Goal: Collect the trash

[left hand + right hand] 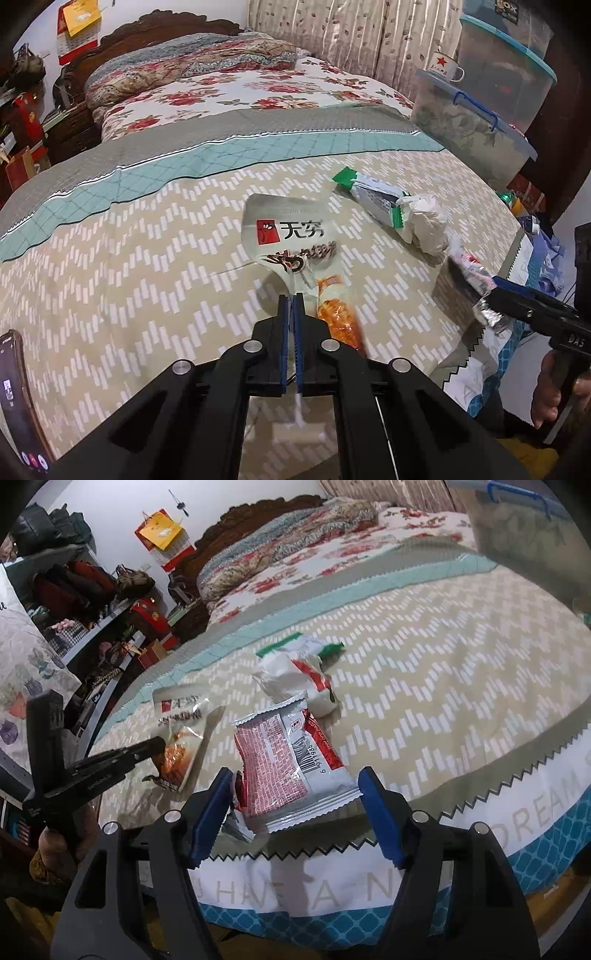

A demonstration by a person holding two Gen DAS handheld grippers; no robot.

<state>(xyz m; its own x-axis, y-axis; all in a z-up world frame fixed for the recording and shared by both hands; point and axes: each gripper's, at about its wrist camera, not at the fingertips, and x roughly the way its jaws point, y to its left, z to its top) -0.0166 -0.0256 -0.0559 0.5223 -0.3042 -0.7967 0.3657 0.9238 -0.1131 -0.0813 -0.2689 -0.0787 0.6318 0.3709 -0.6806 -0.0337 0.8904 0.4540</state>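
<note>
Right gripper gapes wide around the red-and-white snack wrapper — its long axis crosswise between the jaws; left gripper pinches the clear snack bag.

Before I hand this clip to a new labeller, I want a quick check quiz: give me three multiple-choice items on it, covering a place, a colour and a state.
1. Where is the red-and-white foil packet with a barcode?
A) between the jaws of the right tool
B) on the flowered pillow
C) on the floor

2. What colour are the end strips of the flat white wrapper beside the crumpled white paper?
A) yellow
B) green
C) black

3. How is the left tool?
A) wide open
B) shut on the clear plastic snack wrapper
C) shut on a phone

Answers: A, the jaws stand apart on either side of it. B, both ends show green. B, the jaws pinch the wrapper's narrow end.
</note>
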